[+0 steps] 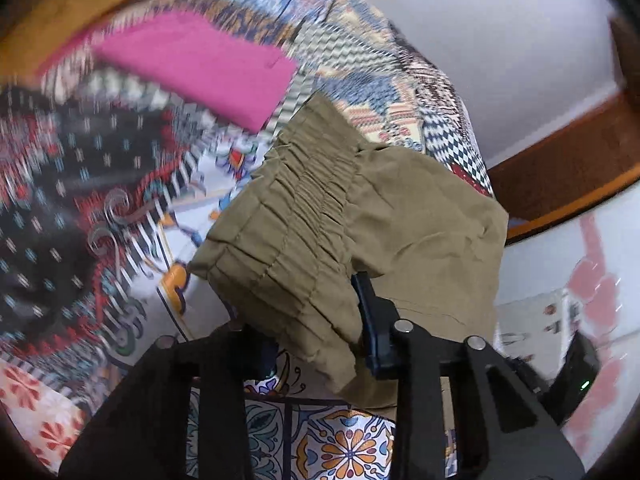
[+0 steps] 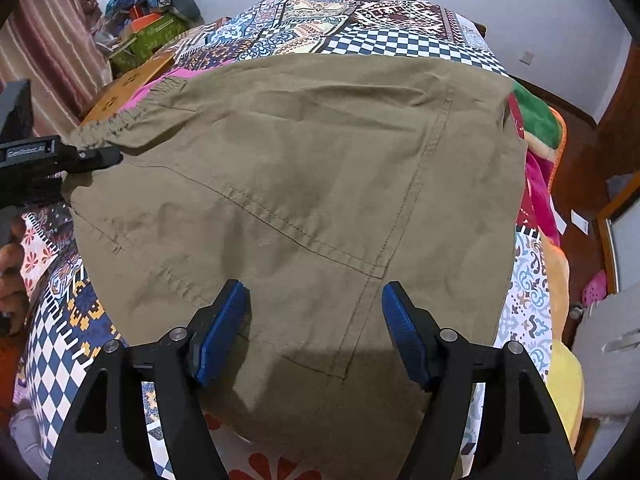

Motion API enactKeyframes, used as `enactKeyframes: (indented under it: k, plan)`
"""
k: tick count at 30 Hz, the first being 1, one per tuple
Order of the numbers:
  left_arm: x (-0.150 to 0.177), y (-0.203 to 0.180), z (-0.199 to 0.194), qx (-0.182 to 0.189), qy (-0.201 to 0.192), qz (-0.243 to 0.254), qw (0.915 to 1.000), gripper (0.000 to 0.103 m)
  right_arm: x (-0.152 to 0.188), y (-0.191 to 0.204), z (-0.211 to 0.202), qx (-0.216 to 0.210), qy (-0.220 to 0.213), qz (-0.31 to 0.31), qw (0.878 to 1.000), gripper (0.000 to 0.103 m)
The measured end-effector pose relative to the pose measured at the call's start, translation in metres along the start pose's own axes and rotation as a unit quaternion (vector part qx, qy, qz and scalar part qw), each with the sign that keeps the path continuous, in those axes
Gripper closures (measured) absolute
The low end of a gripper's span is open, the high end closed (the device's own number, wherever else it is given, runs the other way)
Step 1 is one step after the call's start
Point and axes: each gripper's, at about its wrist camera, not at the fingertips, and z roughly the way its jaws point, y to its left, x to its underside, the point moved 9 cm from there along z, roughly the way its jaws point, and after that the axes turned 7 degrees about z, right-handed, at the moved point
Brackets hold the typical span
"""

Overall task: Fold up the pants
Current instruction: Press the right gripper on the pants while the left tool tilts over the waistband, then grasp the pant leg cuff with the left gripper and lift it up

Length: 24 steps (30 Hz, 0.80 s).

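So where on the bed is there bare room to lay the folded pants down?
Bare patterned bedspread shows beyond the khaki pants, toward the wall, and a strip at their left near the left gripper. The pink garment and the blankets on the right crowd the rest.

The khaki pants (image 2: 304, 200) cover most of the patterned bedspread (image 2: 60, 352), a flat stretch with open air above. Left of the pants, the left gripper (image 2: 100, 156) blocks the waistband corner. Beyond the pants, boxes and bags (image 2: 148, 36) crowd the bedside; right of them, bunched blankets (image 2: 540, 128).
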Motion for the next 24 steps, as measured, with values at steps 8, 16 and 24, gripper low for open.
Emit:
enactKeyframes:
  k: [8,16,24]
  plan:
    - [0.008,-0.011,-0.040,-0.042,-0.039,0.065,0.9963,0.073,-0.007,0.006,-0.009,0.014,0.006,-0.016,1.000,0.036]
    - [0.035,0.011,-0.088,-0.080,-0.063,0.070,0.9924,0.073,-0.031,0.062,-0.041,-0.032,-0.029,-0.053,0.998,0.036]
    - [0.054,0.028,-0.132,-0.110,-0.104,0.072,0.9859,0.073,-0.029,0.161,-0.024,-0.069,-0.020,-0.135,0.988,0.036]
